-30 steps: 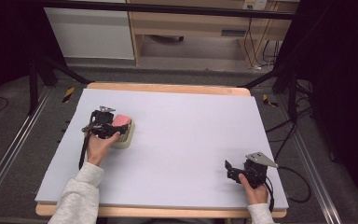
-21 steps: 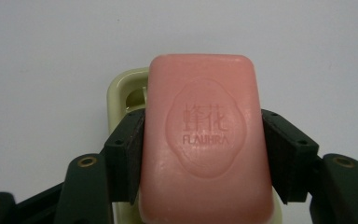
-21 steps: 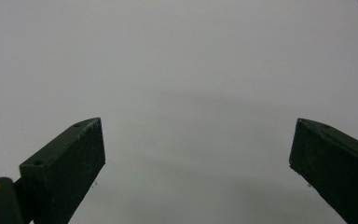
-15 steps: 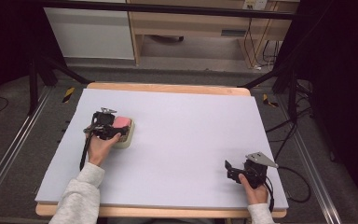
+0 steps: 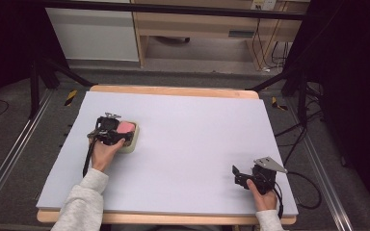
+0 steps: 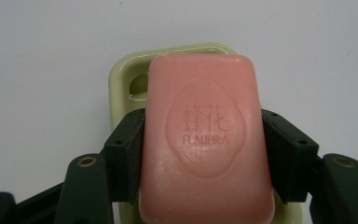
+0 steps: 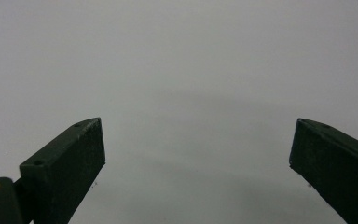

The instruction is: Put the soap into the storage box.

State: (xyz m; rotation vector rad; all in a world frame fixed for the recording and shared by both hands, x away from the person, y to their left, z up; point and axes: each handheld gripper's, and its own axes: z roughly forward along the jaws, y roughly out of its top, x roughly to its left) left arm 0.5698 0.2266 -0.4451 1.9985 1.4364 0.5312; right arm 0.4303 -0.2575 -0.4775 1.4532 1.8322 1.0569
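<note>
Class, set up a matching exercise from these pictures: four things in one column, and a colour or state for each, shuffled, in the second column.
1. soap bar
2. soap dish
3. left gripper
4. right gripper

a. jaws wide apart over bare table
b. pale green
c. pink, stamped FLAUBRA
d. jaws shut on the bar's two sides

Pairs: 1-c, 2-b, 3-d, 4-a

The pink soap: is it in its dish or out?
In. The pink soap lies over the pale green dish, left claw clamping its sides.
</note>
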